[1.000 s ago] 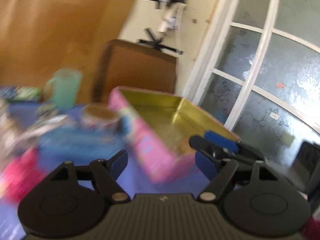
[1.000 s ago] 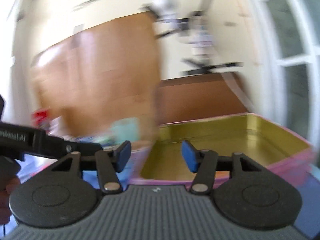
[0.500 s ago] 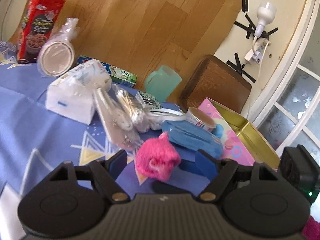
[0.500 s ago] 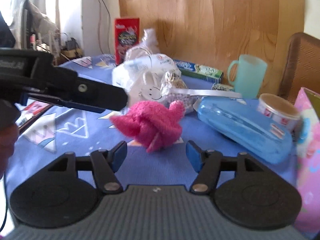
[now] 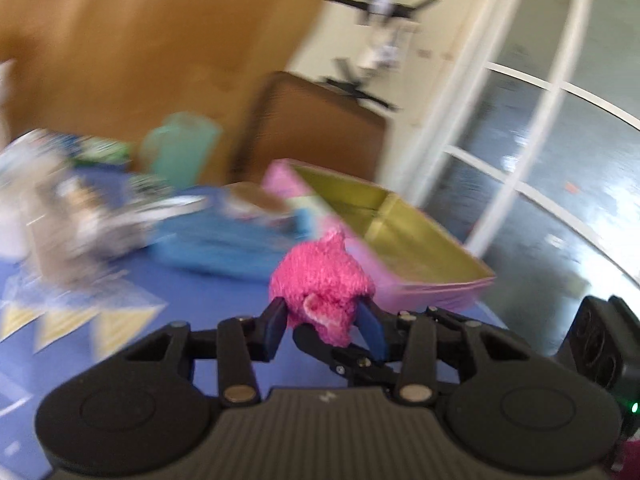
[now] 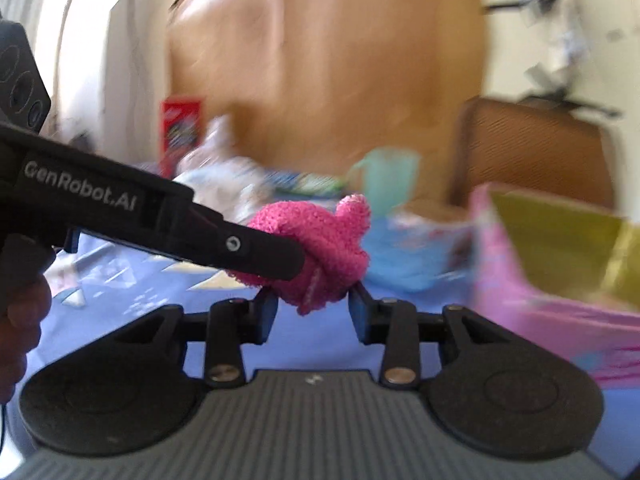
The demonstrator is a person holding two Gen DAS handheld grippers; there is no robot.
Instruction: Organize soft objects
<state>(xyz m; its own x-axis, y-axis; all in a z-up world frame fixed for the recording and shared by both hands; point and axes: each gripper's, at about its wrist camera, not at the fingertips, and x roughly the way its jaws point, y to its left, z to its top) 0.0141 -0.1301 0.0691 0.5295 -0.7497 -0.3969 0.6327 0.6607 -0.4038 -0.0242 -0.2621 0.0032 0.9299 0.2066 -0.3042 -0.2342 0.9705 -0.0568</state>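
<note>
Both sets of tongs are clamped on the same knotted pink fuzzy sock (image 5: pixel 322 280), which hangs above the blue patterned surface (image 5: pixel 132 300) rather than resting on it. In the left wrist view the left tongs (image 5: pixel 324 326) pinch the lower part of the bundle between their blue pads, and a black finger of the other tool crosses just beneath it. In the right wrist view the right tongs (image 6: pixel 314 312) squeeze the sock (image 6: pixel 320 248) from below, while the left tool, marked "GenRobot.AI", reaches in from the left edge with its fingertip pressed against the sock's near side. Just beyond the sock to the right stands an open pink tin (image 5: pixel 400 236) with a gold interior; the sock is outside it, near its pink wall. A blue plastic case (image 5: pixel 224 244) lies behind the sock, and a mint green mug (image 6: pixel 390 176) stands farther back near a brown woven chair back (image 6: pixel 536 148). Everything in the background is smeared by motion blur, so finer detail cannot be read.
</note>
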